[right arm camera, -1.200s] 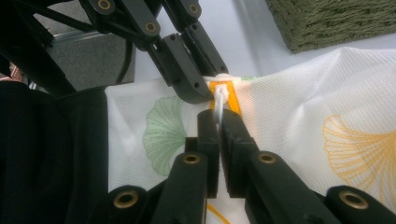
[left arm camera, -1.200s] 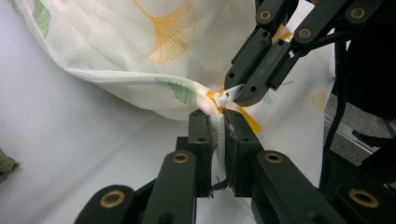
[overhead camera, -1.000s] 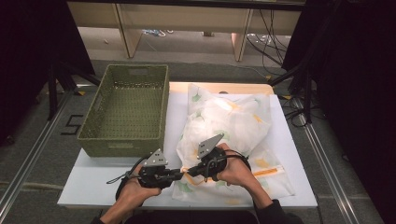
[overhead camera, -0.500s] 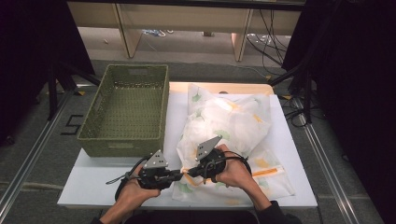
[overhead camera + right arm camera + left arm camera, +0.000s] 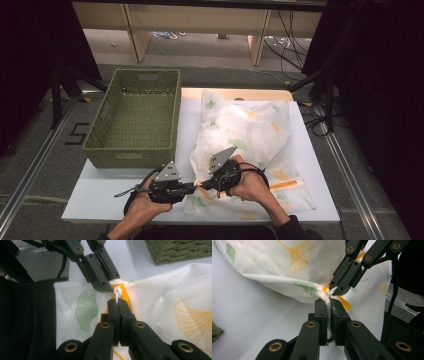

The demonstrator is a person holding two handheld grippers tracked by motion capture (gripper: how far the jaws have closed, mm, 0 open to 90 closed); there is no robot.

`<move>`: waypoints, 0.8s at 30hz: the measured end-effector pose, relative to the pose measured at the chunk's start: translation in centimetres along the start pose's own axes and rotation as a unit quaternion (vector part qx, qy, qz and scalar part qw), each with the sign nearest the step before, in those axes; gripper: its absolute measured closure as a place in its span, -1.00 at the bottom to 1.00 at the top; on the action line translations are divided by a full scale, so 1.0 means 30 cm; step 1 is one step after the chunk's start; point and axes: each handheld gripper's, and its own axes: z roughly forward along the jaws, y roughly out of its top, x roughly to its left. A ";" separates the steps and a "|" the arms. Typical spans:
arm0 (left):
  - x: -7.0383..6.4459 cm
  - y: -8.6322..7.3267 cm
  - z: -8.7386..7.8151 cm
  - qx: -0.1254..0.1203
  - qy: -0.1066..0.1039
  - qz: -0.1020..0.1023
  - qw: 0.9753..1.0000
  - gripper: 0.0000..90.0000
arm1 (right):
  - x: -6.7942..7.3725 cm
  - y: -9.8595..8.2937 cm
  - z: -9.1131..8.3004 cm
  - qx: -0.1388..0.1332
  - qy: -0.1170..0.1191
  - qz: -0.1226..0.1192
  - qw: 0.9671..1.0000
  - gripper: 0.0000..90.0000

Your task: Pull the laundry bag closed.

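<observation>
L gripper [image 5: 329, 305] is clamping mesh laundry bag [image 5: 250, 135] edge; R gripper [image 5: 117, 303] is pinching white zipper pull [image 5: 117, 293]. Thin pull's prob slipping out if yanked, jamming zip.

Basket [image 5: 134, 117] left of mesh bag [image 5: 250, 135]

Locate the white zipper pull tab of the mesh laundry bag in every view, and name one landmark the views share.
High view: the zipper pull tab lies near the bottom centre, between the left gripper and the right gripper, too small to make out clearly.
Left gripper view: right of centre, pinched by the gripper coming in from above.
Right gripper view: centre, just above its own shut jaws.
Shared landmark: the orange zipper tape on the mesh laundry bag.
</observation>
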 end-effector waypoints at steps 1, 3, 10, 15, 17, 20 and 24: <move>0.001 0.000 0.001 -0.003 -0.002 -0.001 1.000 0.89 | 0.000 0.001 0.002 -0.003 -0.003 -0.005 1.000 1.00; -0.005 -0.001 0.000 -0.010 0.000 -0.010 1.000 0.90 | 0.003 0.002 0.002 -0.002 -0.006 -0.003 1.000 1.00; -0.011 0.005 -0.011 -0.023 0.006 0.005 1.000 0.92 | 0.010 0.006 -0.006 -0.008 -0.015 0.004 1.000 1.00; -0.010 0.006 -0.025 -0.022 0.009 0.007 1.000 0.92 | 0.015 0.003 -0.004 -0.006 -0.010 0.016 1.000 1.00; -0.014 0.004 -0.025 -0.025 0.007 -0.009 1.000 0.92 | 0.013 0.003 -0.003 -0.005 -0.008 0.004 1.000 1.00; -0.014 0.004 -0.026 -0.028 0.007 -0.010 1.000 0.92 | 0.014 0.002 -0.002 -0.009 -0.008 0.009 1.000 1.00; -0.013 0.004 -0.024 -0.026 0.006 -0.014 1.000 0.92 | 0.011 -0.002 -0.003 -0.004 -0.014 0.013 1.000 1.00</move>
